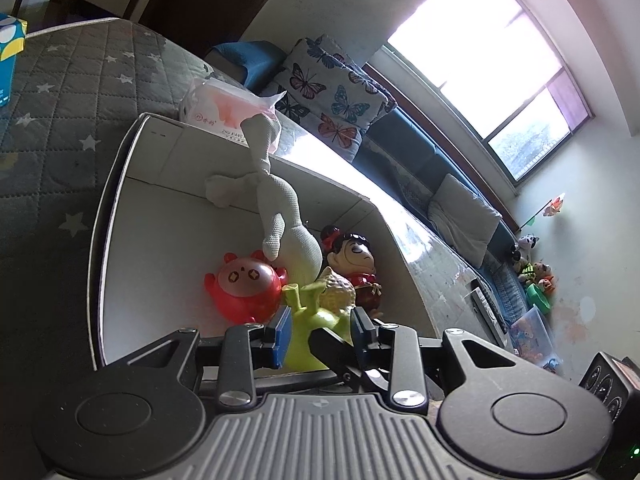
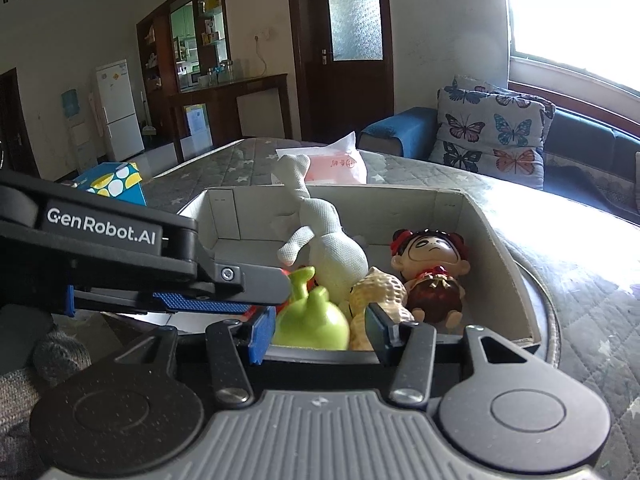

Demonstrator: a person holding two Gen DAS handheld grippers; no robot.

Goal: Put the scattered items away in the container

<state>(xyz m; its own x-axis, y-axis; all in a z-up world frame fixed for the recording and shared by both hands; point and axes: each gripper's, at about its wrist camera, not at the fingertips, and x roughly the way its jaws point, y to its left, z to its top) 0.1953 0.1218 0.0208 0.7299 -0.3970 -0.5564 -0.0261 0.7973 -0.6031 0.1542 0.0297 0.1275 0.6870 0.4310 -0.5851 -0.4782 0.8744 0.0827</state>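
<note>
An open white box (image 2: pixel 500 248) (image 1: pixel 160 152) stands on the star-quilted bed. Inside lie a white knitted doll (image 2: pixel 336 248) (image 1: pixel 280 204), a red round toy (image 1: pixel 244 288), a girl figurine (image 2: pixel 432 272) (image 1: pixel 356 260) and a yellow toy (image 2: pixel 380 288) (image 1: pixel 336 292). At the box's near wall my right gripper (image 2: pixel 320 332) is shut on a green toy (image 2: pixel 312 320) (image 1: pixel 304 332), its blue pad against the toy's side. My left gripper (image 1: pixel 322 320) (image 2: pixel 276 296) comes in from the left, rolled on its side. Its jaws stand apart with nothing gripped, just short of the green toy.
A pink tissue pack (image 2: pixel 336 164) (image 1: pixel 224 108) lies behind the box. A blue carton with dots (image 2: pixel 116 184) stands on the bed to the left. A butterfly cushion (image 2: pixel 492 128) and a blue sofa (image 1: pixel 404 136) run along the window wall.
</note>
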